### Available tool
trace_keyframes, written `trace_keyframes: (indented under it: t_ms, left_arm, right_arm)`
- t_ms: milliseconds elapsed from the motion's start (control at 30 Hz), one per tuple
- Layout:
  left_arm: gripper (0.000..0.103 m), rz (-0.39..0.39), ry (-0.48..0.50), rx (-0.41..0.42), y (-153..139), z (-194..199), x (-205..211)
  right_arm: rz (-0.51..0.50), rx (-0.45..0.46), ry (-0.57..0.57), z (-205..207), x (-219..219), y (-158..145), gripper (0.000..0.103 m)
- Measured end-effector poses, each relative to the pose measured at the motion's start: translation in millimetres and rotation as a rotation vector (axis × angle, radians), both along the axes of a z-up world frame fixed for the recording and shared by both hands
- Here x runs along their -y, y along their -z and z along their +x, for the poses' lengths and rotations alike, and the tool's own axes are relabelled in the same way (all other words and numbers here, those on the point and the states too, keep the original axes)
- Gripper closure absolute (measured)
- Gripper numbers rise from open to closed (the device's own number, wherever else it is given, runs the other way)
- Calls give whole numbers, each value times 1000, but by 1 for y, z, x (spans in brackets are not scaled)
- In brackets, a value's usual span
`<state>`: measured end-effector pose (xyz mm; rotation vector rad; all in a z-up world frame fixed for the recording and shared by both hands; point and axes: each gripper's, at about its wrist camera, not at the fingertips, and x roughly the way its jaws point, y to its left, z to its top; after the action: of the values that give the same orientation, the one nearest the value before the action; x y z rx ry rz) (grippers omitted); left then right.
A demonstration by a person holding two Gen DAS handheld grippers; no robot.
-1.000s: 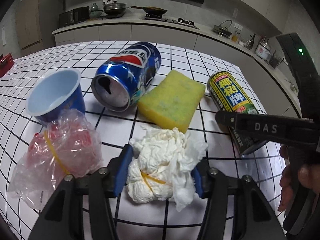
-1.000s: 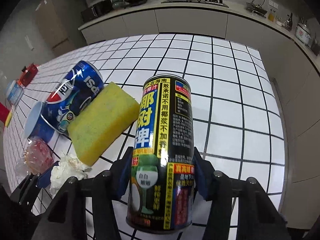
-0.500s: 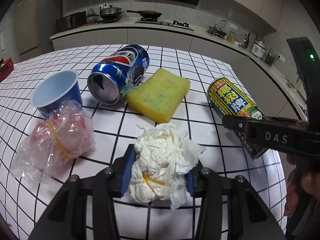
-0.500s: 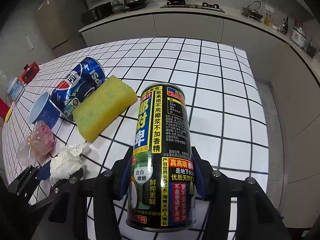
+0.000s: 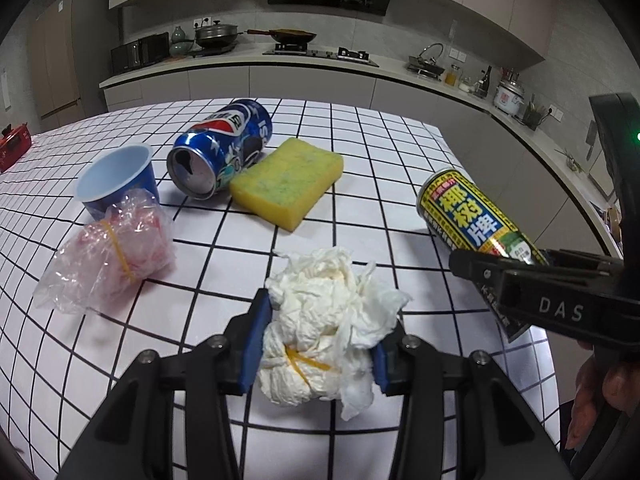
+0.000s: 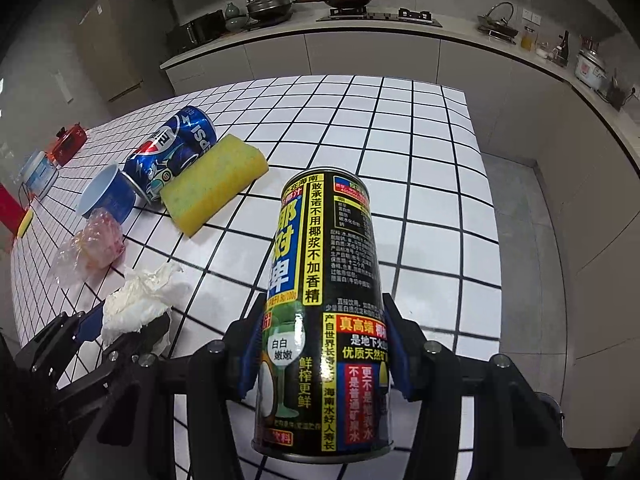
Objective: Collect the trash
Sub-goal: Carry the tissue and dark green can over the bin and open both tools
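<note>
Between each gripper's jaws, one piece of trash held above the gridded table (image 5: 360, 128).

Nearest, the left gripper (image 5: 316, 344) is clamped tight on the tissue wad (image 5: 324, 320), its pads pressed into the soft paper; the right gripper (image 6: 320, 344) is closed on the black can (image 6: 324, 312), gripped low on its body. The can's long axis runs along the fingers, top end pointing away and tilted up toward the far counter. Judged risks: the can may pivot or slide between the pads, since most of its length overhangs the grip; loose tissue folds could tear free. Farther off lie the plastic bag (image 5: 108, 252), sponge (image 5: 288, 180), blue cup (image 5: 116, 180) and blue can (image 5: 220, 148), the latter on its side, mouth toward the left camera.
</note>
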<state>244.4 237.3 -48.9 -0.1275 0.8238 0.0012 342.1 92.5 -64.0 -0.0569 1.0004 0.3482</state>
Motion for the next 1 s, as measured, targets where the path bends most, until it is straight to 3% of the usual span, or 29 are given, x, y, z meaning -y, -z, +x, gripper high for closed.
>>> trace_keyframes:
  t_ms: [1000]
  left_arm:
    - [58,34,47,43,-17,-65,100]
  right_arm:
    - [53,57,34,-90,118,-28,48]
